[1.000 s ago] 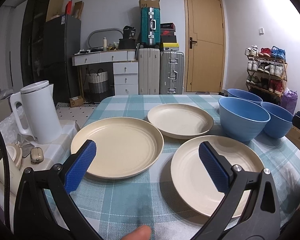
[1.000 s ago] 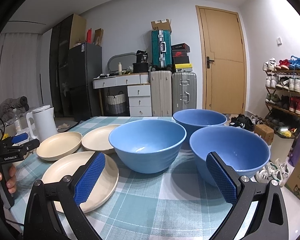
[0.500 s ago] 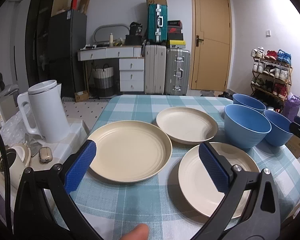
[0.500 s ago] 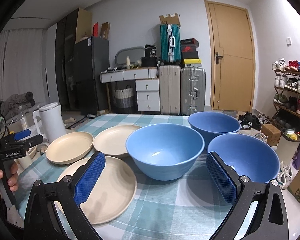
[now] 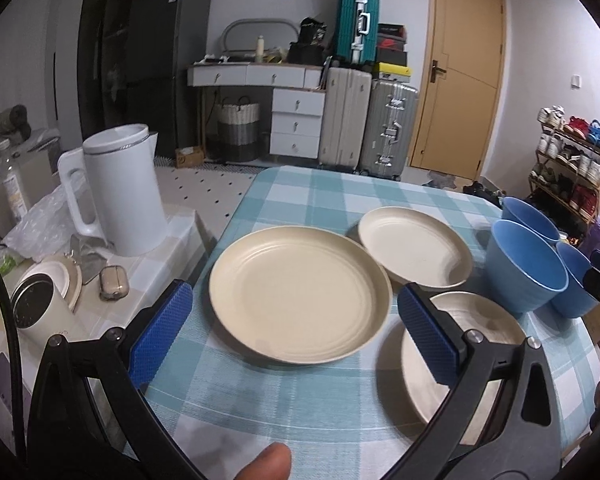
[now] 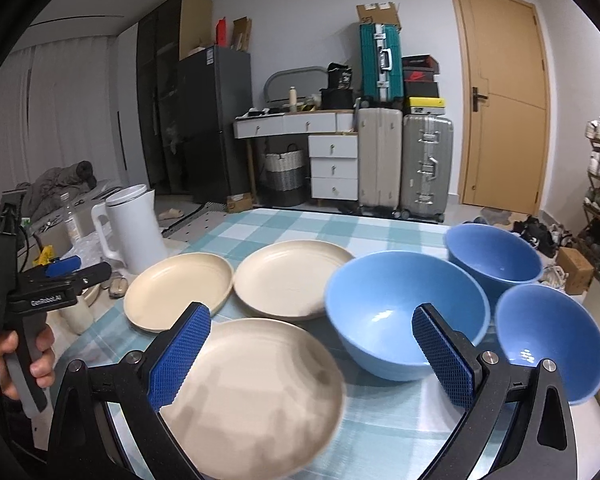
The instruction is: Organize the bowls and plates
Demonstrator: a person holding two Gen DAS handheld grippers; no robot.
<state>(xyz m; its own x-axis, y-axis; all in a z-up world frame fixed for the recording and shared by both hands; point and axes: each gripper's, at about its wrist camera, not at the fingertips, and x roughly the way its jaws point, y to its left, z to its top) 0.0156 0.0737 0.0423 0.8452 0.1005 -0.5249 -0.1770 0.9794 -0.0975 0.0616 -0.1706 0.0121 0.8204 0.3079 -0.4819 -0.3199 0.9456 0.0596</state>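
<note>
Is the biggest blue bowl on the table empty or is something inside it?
Empty. In the right wrist view the large blue bowl shows only its bare blue inner surface with light reflections.

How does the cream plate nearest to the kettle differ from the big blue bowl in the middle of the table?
The cream plate is shallow with a low rim; the big blue bowl is deep with high walls. The plate is matte beige; the bowl is blue and shows a glossy highlight inside. The plate lies by the table's left edge near the white kettle; the bowl sits towards the right. Both are round, empty and upright.
</note>
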